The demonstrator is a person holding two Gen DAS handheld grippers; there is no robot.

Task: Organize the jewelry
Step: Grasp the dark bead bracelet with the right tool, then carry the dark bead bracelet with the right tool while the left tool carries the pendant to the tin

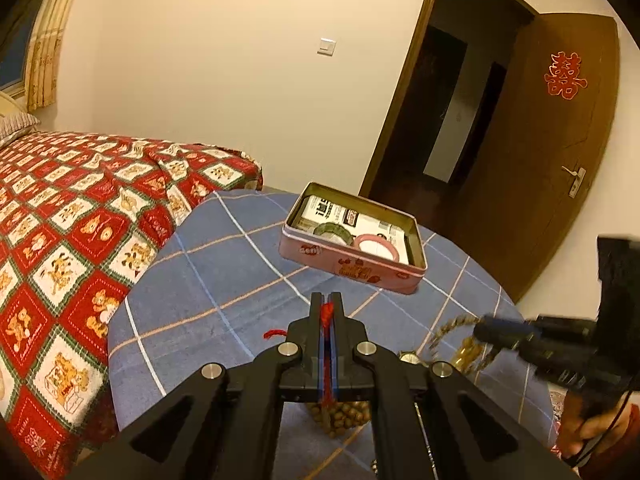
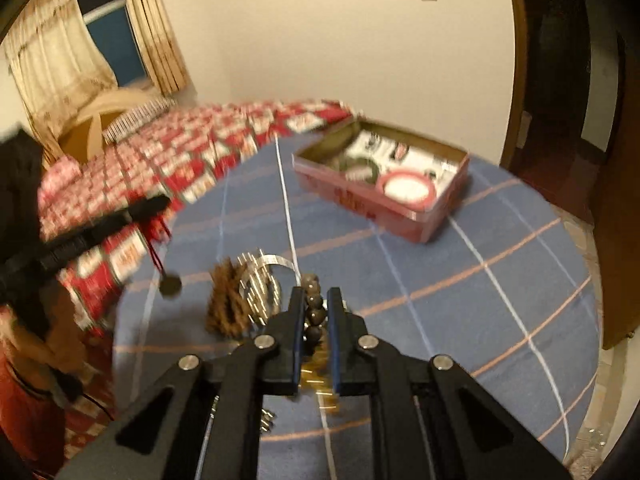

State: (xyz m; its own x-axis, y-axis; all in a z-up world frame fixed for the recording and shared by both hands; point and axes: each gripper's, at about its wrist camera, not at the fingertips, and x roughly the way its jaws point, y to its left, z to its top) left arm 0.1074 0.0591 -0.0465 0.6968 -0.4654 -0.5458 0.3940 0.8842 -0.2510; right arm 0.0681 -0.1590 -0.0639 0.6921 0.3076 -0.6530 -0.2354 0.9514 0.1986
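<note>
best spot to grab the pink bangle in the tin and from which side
Take the pink bangle by its rim, from straight above: it lies flat in the open pink tin, close to the near wall, so one of the fingers goes inside the ring and one outside.

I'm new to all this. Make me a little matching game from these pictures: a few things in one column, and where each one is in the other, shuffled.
Things:
1. red cord
2. dark bead bracelet
3. pink bangle
4. brown bead pile

Places:
A. lying inside the pink tin
B. pinched in the left gripper
C. lying on the blue checked cloth, beside the silvery bangles
D. between the fingers of the right gripper

Pairs: 1-B, 2-D, 3-A, 4-C
</note>
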